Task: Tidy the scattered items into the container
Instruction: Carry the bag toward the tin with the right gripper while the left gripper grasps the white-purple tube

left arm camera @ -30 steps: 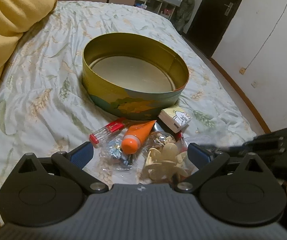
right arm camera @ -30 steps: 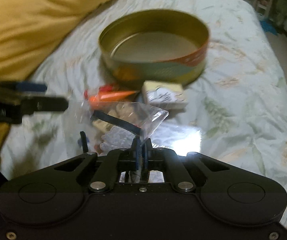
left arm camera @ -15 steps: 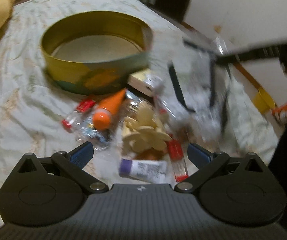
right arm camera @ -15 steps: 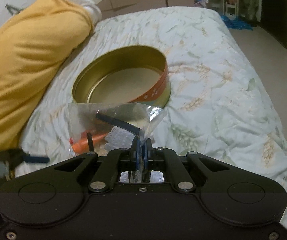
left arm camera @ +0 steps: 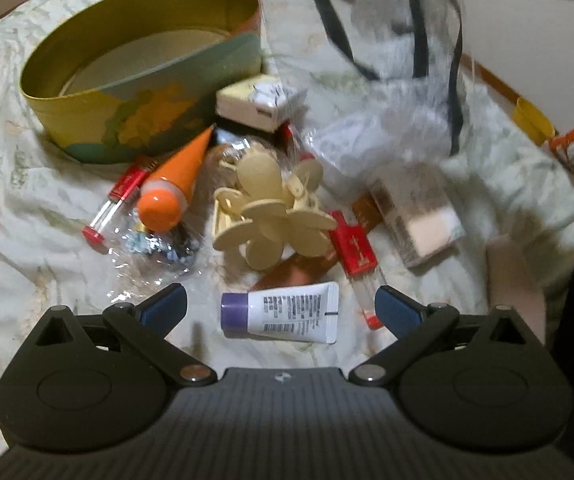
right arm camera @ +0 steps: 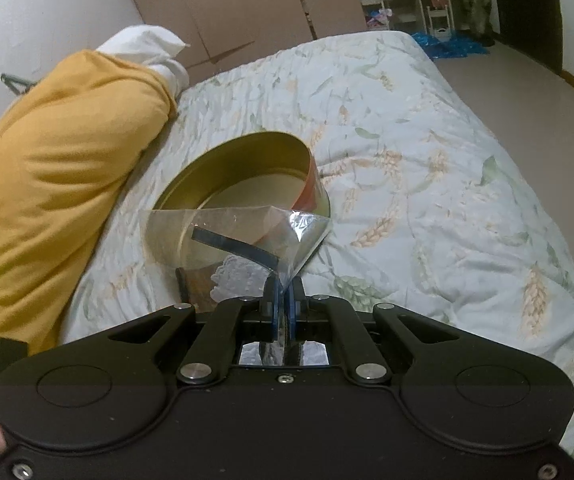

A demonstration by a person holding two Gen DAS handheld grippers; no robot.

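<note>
Sitting on the leaf-print bedspread (right arm camera: pixel 427 168), the round tin (left arm camera: pixel 135 92) stood open, and its pale floor was bare; none of the loose things lay in it. They lay in a heap just in front of it: an orange tube (left arm camera: pixel 175 188) with its tip toward the tin wall, a cream flower-shaped hair claw (left arm camera: pixel 275 212) beside it, a small white box (left arm camera: pixel 259 100) close to the tin, a red-capped slim tube (left arm camera: pixel 119 204) on the tin's near left, a white tube with a purple cap (left arm camera: pixel 283 312), a second red-capped tube (left arm camera: pixel 357 256) and a pale carton (left arm camera: pixel 419 216).

The right gripper (right arm camera: pixel 283 296) had its jaws pressed together on a corner of a clear plastic bag (right arm camera: pixel 239 236), which held something white and lacy and carried dark bands. In the left wrist view that bag (left arm camera: pixel 391 92) hung blurred in the air above the right side of the heap. The left gripper (left arm camera: pixel 281 304) had its blue pads wide apart, the purple-capped tube lying between them, untouched.

A second before, the bag hung low over the heap in the right wrist view; now it was higher, and seen from there it overlapped the near rim of the tin. The left gripper had come lower and closer to the heap, so the purple-capped tube and the carton, out of its view a second earlier, had come into sight.
</note>
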